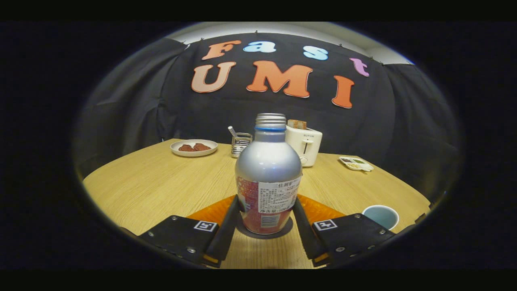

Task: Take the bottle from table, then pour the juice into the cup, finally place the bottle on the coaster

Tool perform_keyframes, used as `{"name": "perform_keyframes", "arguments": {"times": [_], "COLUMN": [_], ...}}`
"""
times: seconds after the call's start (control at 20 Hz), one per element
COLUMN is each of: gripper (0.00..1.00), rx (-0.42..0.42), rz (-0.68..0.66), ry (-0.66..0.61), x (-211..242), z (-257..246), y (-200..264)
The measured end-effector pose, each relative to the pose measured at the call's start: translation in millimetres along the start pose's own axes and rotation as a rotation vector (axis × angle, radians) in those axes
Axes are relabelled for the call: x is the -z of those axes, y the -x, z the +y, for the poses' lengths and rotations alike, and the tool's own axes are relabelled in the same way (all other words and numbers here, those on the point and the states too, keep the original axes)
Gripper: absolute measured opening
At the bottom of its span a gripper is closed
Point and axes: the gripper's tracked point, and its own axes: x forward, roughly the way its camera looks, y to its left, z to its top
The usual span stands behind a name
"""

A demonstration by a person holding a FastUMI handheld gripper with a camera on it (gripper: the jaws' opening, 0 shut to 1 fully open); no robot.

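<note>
While the bottle point(268, 173) is being clasped by the hand-held gripper point(264, 220) at lower centre, it is best being kept upright.

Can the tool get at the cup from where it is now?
Probably not right away: the tool sits on either side of the bottle, which stands on a dark coaster. The cup stands off beside one finger with bare table around it, so the path looks free once the bottle's handled.

The table point(153, 182) is being lit evenly from overhead. A soft highlight is being reflected off the bottle point(268, 178). Edges are being curved and darkened by fisheye distortion.
</note>
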Motion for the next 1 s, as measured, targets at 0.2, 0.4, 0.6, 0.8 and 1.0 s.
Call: {"name": "perform_keyframes", "arguments": {"times": [0.2,0.4,0.6,0.8,1.0], "gripper": [0.75,0.79,0.93,0.98,0.98], "rx": [-0.025,-0.017,-0.024,-0.023,-0.063], "rz": [-0.010,-0.016,-0.053,-0.095,-0.150], "ry": [-0.046,-0.041,-0.005,-0.024,-0.071], "x": [3.5,5.8,-3.0,-16.5,-36.4], "z": [2.8,-4.2,-4.6,-9.5,-11.1], "y": [-3.5,-0.5,9.8,30.7,64.4]}}
